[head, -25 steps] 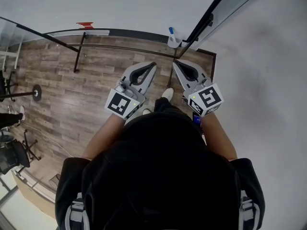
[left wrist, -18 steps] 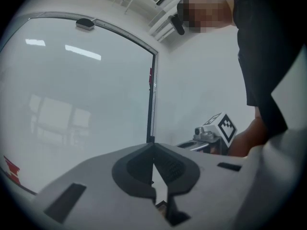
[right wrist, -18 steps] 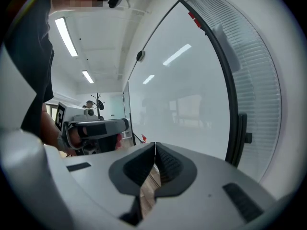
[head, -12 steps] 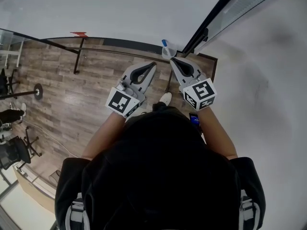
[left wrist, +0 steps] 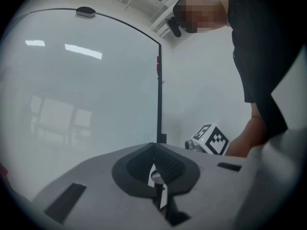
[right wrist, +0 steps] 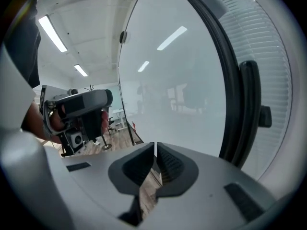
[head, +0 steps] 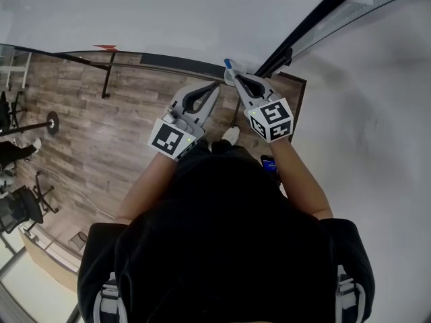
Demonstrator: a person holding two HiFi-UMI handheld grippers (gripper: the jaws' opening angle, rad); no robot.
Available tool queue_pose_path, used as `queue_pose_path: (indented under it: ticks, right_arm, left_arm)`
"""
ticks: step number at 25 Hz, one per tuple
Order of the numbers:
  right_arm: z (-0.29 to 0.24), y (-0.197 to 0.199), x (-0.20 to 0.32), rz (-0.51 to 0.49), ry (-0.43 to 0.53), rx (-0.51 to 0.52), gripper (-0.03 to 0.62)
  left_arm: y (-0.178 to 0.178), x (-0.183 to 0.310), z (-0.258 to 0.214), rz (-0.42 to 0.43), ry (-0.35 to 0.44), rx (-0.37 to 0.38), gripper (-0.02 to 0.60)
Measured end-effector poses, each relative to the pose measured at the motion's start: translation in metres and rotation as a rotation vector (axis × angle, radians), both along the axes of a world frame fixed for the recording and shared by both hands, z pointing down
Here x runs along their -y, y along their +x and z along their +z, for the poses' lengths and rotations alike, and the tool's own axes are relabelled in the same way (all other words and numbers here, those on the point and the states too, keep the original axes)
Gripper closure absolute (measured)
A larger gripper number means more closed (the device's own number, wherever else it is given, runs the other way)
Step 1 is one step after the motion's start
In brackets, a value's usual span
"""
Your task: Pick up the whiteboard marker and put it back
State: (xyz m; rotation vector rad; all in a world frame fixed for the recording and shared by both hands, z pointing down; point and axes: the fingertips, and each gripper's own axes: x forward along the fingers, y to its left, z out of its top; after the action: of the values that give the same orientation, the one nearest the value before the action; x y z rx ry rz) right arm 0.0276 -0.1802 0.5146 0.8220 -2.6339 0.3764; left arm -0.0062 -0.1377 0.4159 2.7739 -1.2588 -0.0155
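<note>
The whiteboard marker [head: 227,64], its blue cap up, stands in a small white holder at the whiteboard's lower corner in the head view. My right gripper [head: 233,79] has its tips just below the cap and hides most of the holder. Its jaws have just been opening and stand a thin slit apart with nothing between them [right wrist: 155,145]. My left gripper [head: 216,86] is beside it on the left, shut and empty [left wrist: 154,145]. Neither gripper view shows the marker.
The whiteboard [head: 168,12] with its dark frame [head: 296,36] stands ahead, and its stand rail [head: 155,62] runs along the wooden floor [head: 101,126]. A white wall [head: 377,126] closes the right side. Chairs and equipment [head: 17,207] are at the far left.
Both grippers have moved forward towards the whiteboard's corner. The right one has closed in on the marker's holder and now covers most of it.
</note>
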Motion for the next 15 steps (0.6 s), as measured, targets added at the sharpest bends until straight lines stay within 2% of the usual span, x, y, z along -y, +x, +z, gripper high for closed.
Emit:
queue_pose_path:
  ticks: [4, 7, 11, 15]
  right_arm:
    - [0.023, -0.003, 0.010, 0.033, -0.048, -0.035, 0.553]
    - [0.030, -0.002, 0.015, 0.068, -0.067, -0.056, 0.546]
    - [0.048, -0.003, 0.023, 0.111, -0.090, -0.088, 0.545]
    - [0.066, -0.009, 0.032, 0.145, -0.105, -0.127, 0.539]
  left_arm:
    - [-0.005, 0.008, 0.005, 0.034, 0.015, 0.000, 0.578]
    - [-0.008, 0.011, -0.001, 0.061, 0.026, -0.007, 0.578]
    - [-0.014, 0.018, 0.009, 0.087, -0.019, 0.025, 0.578]
    - [-0.021, 0.023, 0.010, 0.123, -0.017, 0.010, 0.578]
